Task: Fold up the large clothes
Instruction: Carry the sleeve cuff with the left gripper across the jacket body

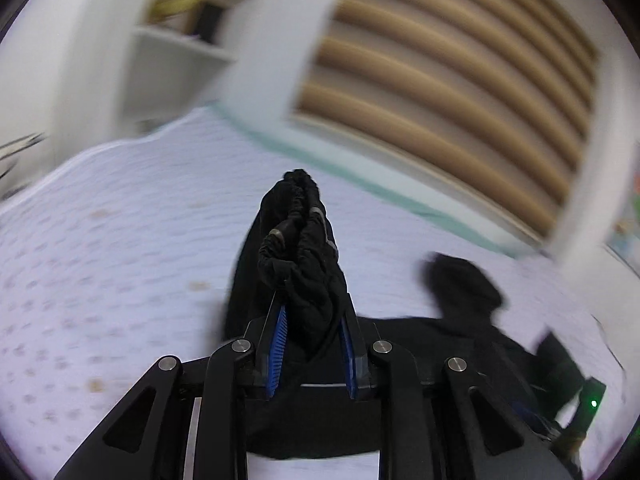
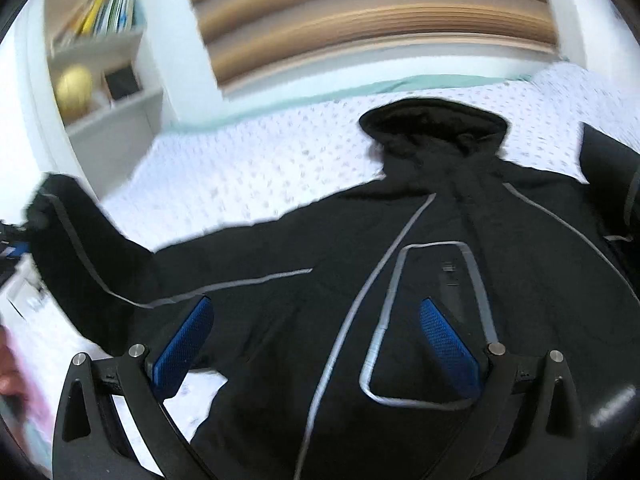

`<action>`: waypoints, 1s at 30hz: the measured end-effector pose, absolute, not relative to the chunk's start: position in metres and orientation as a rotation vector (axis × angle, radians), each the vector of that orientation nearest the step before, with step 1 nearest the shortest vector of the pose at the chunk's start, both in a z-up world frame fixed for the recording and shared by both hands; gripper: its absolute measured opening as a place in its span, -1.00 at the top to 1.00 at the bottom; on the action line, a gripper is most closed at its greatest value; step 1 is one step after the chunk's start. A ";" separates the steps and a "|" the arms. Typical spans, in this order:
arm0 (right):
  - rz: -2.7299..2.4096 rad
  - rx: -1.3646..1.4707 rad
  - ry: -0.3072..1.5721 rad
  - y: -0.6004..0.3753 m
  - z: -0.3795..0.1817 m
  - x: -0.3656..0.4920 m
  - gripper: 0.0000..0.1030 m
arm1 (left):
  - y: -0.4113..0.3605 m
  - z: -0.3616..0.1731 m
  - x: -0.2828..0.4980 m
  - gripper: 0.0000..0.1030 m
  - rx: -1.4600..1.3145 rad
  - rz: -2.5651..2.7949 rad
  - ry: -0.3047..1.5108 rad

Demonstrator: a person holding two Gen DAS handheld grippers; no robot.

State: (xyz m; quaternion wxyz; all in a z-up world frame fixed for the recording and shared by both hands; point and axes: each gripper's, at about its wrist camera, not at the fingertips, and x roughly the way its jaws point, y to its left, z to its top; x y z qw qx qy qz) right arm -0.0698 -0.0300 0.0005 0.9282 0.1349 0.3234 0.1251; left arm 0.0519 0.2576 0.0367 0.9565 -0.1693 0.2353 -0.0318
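Observation:
A large black jacket [image 2: 440,248] with grey piping lies spread, front up, on a white dotted bedspread [image 2: 260,168]. Its collar [image 2: 436,120] points toward the headboard. My left gripper [image 1: 312,312] is shut on the elastic cuff of the black sleeve [image 1: 296,232] and holds it up off the bed. In the right wrist view that sleeve [image 2: 80,240] stretches to the far left, lifted. My right gripper [image 2: 316,328] is open and empty, hovering over the jacket's chest with its blue pads [image 2: 184,344] spread wide.
A headboard with brown slats [image 2: 360,20] stands behind the bed. A white shelf unit [image 2: 104,92] with books and a yellow ball [image 2: 74,86] stands at the left. The bedspread [image 1: 120,240] lies open left of the sleeve.

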 end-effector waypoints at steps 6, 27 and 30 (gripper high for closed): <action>0.241 0.395 0.615 -0.115 0.040 -0.102 -1.00 | 0.118 0.031 0.088 0.53 -0.270 -0.263 0.586; 0.156 0.293 0.909 -0.194 -0.027 -0.056 -0.94 | -0.033 -0.066 0.102 -0.17 -0.302 -0.670 0.833; 0.217 0.309 0.952 -0.172 -0.031 -0.036 -0.83 | -0.015 -0.043 0.094 -0.26 -0.286 -0.621 0.773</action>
